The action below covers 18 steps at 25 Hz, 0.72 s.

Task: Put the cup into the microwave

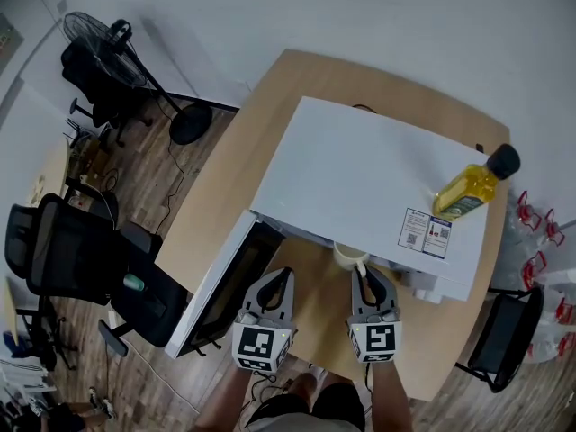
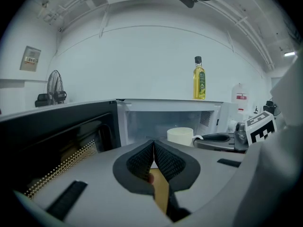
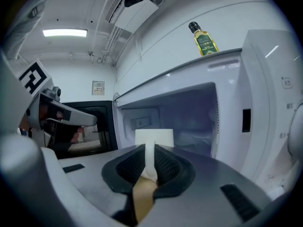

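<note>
right gripper [image 3: 150, 151] is clamped on the white handle of the cup [image 3: 154, 137] – the cup body sits just ahead of the jaws, at the mouth of the open microwave [image 1: 360, 169]; whether its base rests on the cavity floor i cannot tell. left gripper [image 2: 154, 144] hovers just beside, jaws pressed together with nothing between them. the microwave door [image 1: 216, 286] stands open to the left. a yellow oil bottle [image 1: 470, 187] stands on the microwave's top – near its right end. the microwave sits on a wooden bench [image 1: 225, 187]
</note>
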{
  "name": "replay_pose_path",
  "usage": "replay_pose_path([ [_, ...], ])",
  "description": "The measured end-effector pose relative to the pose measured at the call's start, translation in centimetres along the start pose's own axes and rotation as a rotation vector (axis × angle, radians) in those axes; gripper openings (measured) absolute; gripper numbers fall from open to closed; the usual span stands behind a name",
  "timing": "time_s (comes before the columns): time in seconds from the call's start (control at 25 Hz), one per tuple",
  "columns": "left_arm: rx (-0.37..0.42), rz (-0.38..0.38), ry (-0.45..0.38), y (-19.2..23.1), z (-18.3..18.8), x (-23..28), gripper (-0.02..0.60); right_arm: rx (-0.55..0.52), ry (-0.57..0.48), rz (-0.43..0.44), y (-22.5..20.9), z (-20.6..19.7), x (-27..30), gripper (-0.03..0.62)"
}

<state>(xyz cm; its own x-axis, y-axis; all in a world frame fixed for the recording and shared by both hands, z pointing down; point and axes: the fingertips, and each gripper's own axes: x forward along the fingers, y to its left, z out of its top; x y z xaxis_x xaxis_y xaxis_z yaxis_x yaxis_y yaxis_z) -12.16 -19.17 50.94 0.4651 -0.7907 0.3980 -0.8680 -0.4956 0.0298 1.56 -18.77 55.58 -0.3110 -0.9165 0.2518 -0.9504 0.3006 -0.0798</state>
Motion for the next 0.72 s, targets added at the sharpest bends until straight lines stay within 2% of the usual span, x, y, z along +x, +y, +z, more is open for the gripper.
replay_pose_path([
  [0.44,-0.023,0.007,0.009,0.7,-0.4,1.6,0.025,-0.033,-0.014,-0.021,-0.4,0.0,2.5,0.052],
  [0.72,-0.031,0.002,0.011,1.1,-0.3,2.4,0.025,-0.036,0.024,-0.037,-0.7,-0.8,4.0,0.052],
])
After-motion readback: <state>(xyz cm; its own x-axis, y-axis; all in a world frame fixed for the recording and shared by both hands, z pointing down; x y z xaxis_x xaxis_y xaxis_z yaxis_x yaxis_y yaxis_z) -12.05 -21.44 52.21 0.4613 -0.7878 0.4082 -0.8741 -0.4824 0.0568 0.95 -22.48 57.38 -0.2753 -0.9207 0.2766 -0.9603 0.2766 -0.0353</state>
